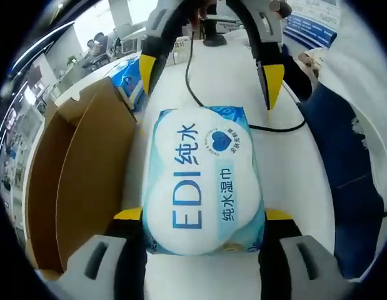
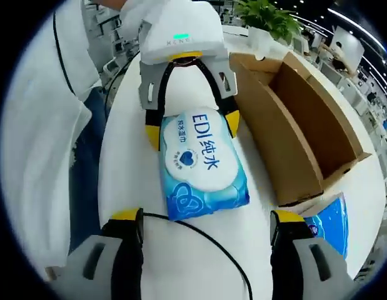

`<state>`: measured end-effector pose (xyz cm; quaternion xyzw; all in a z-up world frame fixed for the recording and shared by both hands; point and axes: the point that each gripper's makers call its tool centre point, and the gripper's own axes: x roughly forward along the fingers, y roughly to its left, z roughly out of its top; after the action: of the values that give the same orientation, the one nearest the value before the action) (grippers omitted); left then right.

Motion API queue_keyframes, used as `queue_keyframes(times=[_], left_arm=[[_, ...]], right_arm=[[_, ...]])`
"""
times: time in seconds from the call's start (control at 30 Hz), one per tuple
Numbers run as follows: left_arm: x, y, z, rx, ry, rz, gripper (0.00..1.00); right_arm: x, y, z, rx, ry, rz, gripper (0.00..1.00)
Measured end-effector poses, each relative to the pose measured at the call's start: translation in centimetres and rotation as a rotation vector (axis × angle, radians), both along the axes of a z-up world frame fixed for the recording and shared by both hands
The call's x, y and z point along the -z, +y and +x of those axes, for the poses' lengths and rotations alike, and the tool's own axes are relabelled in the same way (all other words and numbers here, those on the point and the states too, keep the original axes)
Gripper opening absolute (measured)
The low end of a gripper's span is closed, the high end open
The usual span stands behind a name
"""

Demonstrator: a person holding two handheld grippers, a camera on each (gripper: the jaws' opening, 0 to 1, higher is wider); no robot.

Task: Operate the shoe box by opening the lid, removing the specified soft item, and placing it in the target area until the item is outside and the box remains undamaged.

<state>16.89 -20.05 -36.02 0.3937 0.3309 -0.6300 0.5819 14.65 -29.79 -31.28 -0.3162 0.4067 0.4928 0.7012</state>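
The soft item is a pack of wet wipes (image 1: 202, 181), a plump pillow-shaped packet in pale blue and white, printed with "EDI" in large blue letters, Chinese characters and a small dark heart emblem. It lies flat on the white table (image 1: 227, 75), outside the open cardboard shoe box (image 1: 80, 175) and just beside its long wall. The left gripper (image 1: 204, 215) has its yellow-tipped jaws set on either side of the pack's near end, pressed against the wrapping so the pack sits clamped between them. In the right gripper view the same left gripper (image 2: 192, 128) is seen from the front, holding the far end of the pack (image 2: 202, 164). The right gripper (image 2: 209, 215) stands with its jaws wide apart on bare table, short of the pack and touching nothing. A black cable (image 1: 199, 94) trails over the table past the pack. The box's interior (image 2: 318, 125) looks bare brown, though its near corner is cut off. A second blue packet (image 2: 331, 228) beside the box is half hidden behind the right jaw, its print unreadable. The right gripper view alone takes in a potted green plant (image 2: 265, 19) beyond the box and a person's white sleeve (image 2: 37, 144) alongside the table.
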Motion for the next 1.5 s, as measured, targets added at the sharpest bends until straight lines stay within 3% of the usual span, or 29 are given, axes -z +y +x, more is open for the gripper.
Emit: queue_keyframes(times=[0.27,0.47,0.77,0.87,1.17,1.5], left_arm=[[0.1,-0.2,0.1,-0.003,0.000,0.004,0.73],[0.0,-0.2,0.1,-0.004,-0.001,0.007,0.73],[0.1,-0.8,0.4,0.002,-0.008,0.014,0.73],[0.1,-1.5,0.4,0.008,-0.011,0.015,0.73],[0.1,-4.0,0.4,0.033,-0.019,0.017,0.73],[0.1,-7.1,0.2,0.045,-0.025,0.015,0.73]], right_arm=[[-2.2,-2.8,-2.0,0.113,-0.020,0.002,0.84],[-5.3,-6.0,-3.5,0.242,-0.053,0.031,0.84],[-8.5,-9.2,-6.9,0.320,-0.076,0.001,0.83],[-9.0,-9.5,-7.3,0.344,-0.086,0.028,0.82],[-9.8,-10.4,-8.4,0.386,-0.104,0.008,0.82],[-12.4,-12.2,-10.1,0.410,-0.142,0.007,0.82]])
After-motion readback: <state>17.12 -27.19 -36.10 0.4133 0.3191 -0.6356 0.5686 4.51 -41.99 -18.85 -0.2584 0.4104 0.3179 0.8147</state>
